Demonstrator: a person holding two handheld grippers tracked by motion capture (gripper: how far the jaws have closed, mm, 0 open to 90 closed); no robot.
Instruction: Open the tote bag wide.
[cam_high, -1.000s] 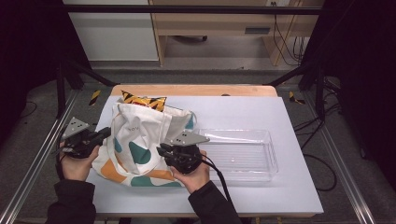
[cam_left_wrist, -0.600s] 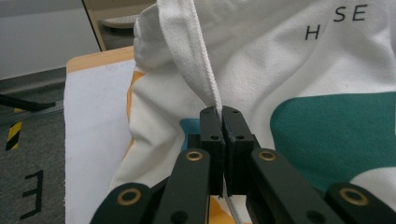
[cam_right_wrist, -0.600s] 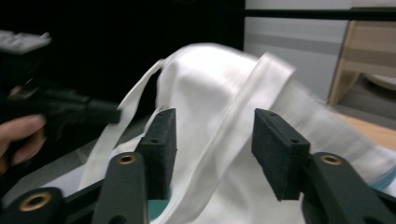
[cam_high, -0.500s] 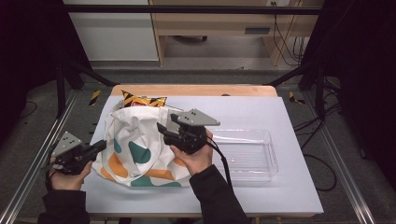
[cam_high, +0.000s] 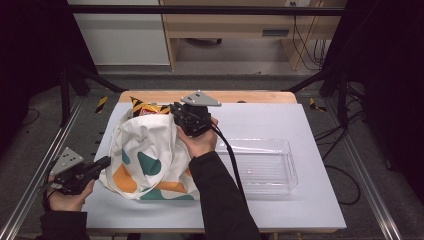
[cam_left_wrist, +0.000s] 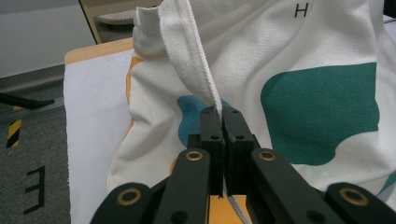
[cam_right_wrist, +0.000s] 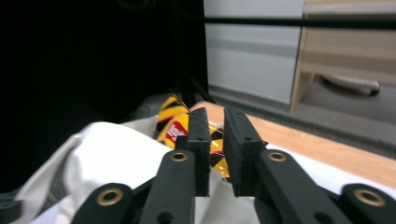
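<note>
A white tote bag (cam_high: 150, 155) with teal and orange patches lies on the left of the table. Its strap (cam_left_wrist: 187, 51) runs taut into my left gripper (cam_left_wrist: 221, 112), which is shut on it. In the high view, the left gripper (cam_high: 106, 161) sits off the bag's front-left edge. A yellow, black and red snack bag (cam_high: 145, 107) lies behind the tote. My right gripper (cam_high: 175, 112) hovers over the tote's back rim, pointing at the snack bag (cam_right_wrist: 170, 119). Its jaws have just been closing and now stand a narrow gap apart (cam_right_wrist: 215, 114), with nothing pressed between the pads.
A clear plastic tray (cam_high: 265, 167) stands empty to the right of the tote, close beside my right forearm. The white table top (cam_high: 310, 210) has a wooden back edge (cam_high: 250, 96). Metal frame rails run along both sides.
The right gripper rose from the tote's front to its back rim near the snack bag. The left gripper moved toward the front-left corner with the strap, and the tote's top bulged up.
</note>
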